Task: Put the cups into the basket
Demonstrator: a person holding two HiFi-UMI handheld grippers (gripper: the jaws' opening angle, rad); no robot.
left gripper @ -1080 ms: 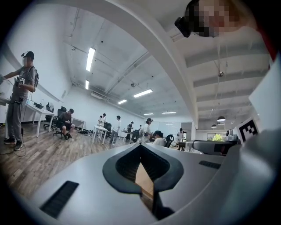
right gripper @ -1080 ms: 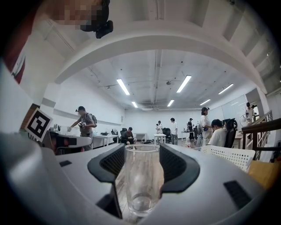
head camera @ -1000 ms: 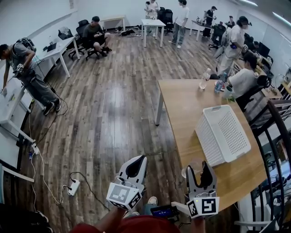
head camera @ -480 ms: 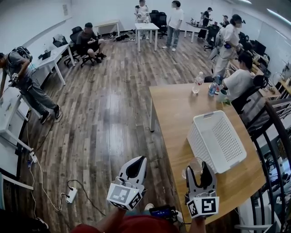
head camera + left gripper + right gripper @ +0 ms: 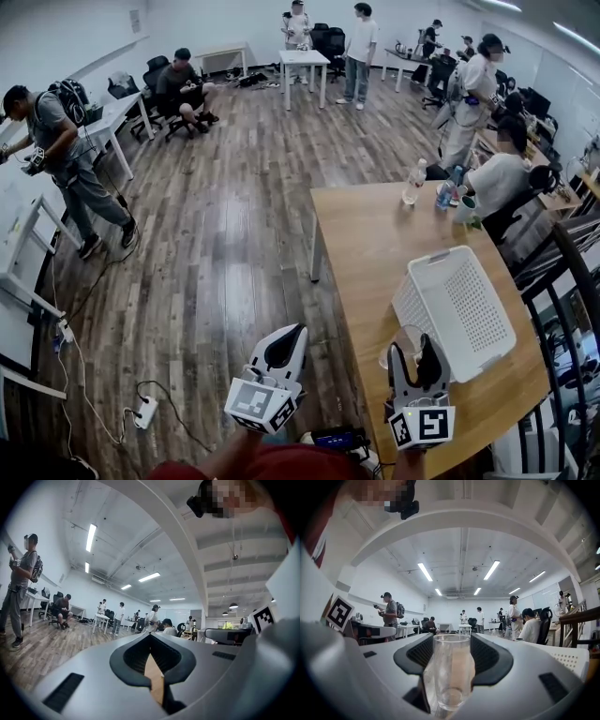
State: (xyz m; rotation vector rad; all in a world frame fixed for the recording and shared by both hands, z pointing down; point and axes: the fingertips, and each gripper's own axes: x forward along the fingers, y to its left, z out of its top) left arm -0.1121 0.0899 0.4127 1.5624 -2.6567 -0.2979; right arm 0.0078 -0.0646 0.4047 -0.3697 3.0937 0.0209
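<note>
In the head view the clear cup (image 5: 400, 343) stands upright, mouth up and long axis vertical, at the lower right of the frame over the near edge of the wooden table (image 5: 367, 234), just left of the white basket (image 5: 441, 263), which sits mouth up on the table further right. The right gripper (image 5: 412, 345) reaches up the frame from the bottom edge, held about level, its marker cube (image 5: 422, 427) towards the person, and its two dark fingers stand on either side of the cup. The left gripper (image 5: 293, 331) lies at the lower centre, over the plank floor (image 5: 216, 244) left of the table, pointing up and slightly right, its tips drawn to one point. In the left gripper view the left gripper (image 5: 151, 637) is level; its jaws are together with only a thin sliver between them, through which the table's wood shows, and nothing is held. People stand and sit across the left and centre of that frame. In the right gripper view the cup (image 5: 452, 672) fills the centre, upright, rim at the top and thick base at the bottom. The right gripper (image 5: 452, 660) is level and set wide, its ribbed pads against the glass on both sides, gripping it. A corner of the basket (image 5: 569, 659) shows at the right edge
</note>
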